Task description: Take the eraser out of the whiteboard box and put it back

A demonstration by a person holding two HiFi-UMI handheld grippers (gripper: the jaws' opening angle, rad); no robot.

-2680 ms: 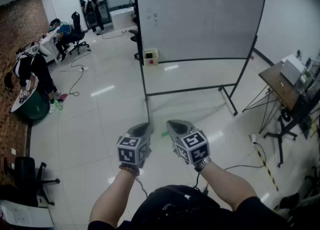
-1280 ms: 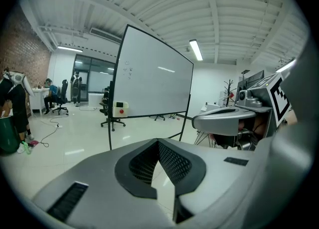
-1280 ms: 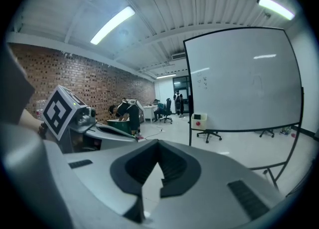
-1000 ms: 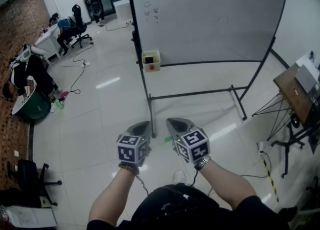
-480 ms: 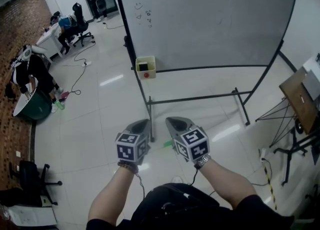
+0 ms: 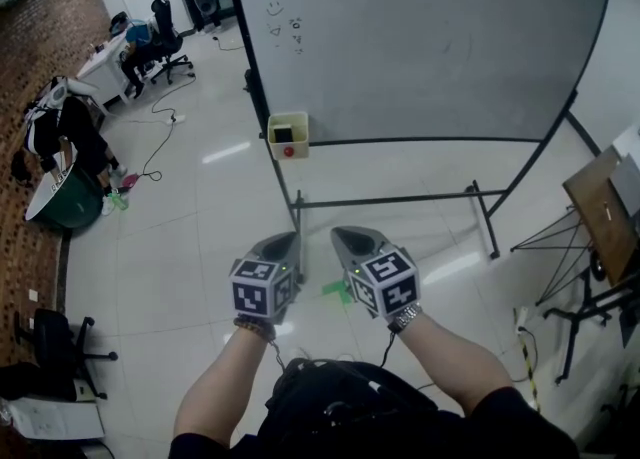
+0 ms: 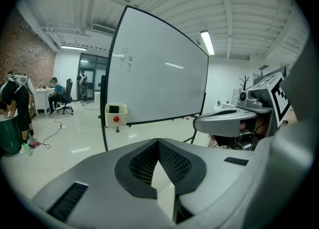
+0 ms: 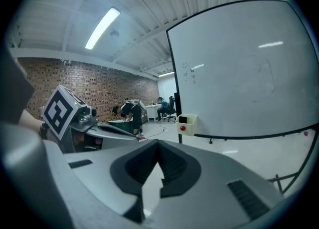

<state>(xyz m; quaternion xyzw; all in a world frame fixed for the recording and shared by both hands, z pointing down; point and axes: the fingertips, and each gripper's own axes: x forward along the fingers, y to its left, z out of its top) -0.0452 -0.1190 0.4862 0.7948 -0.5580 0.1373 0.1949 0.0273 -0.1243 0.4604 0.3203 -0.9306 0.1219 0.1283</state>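
Note:
A cream whiteboard box (image 6: 288,135) with a red knob hangs at the lower left corner of a large rolling whiteboard (image 6: 420,37); a dark eraser (image 6: 285,133) sits in its top. The box (image 7: 115,115) shows left of centre in the left gripper view, and the box (image 8: 187,123) shows ahead in the right gripper view. My left gripper (image 6: 287,241) and right gripper (image 6: 343,237) are held side by side, well short of the board, both shut and empty. The left tips (image 7: 158,142) and right tips (image 8: 158,143) are closed together.
The whiteboard's black frame and floor bar (image 6: 390,199) stand on the glossy white floor. People sit and bend at desks (image 6: 60,137) far left by a brick wall. A wooden table (image 6: 605,207) is at right. A green tape mark (image 6: 335,288) lies on the floor below my grippers.
The whiteboard and its box have come closer and grown larger in the head view as both grippers advanced toward them. Jaws stayed shut.

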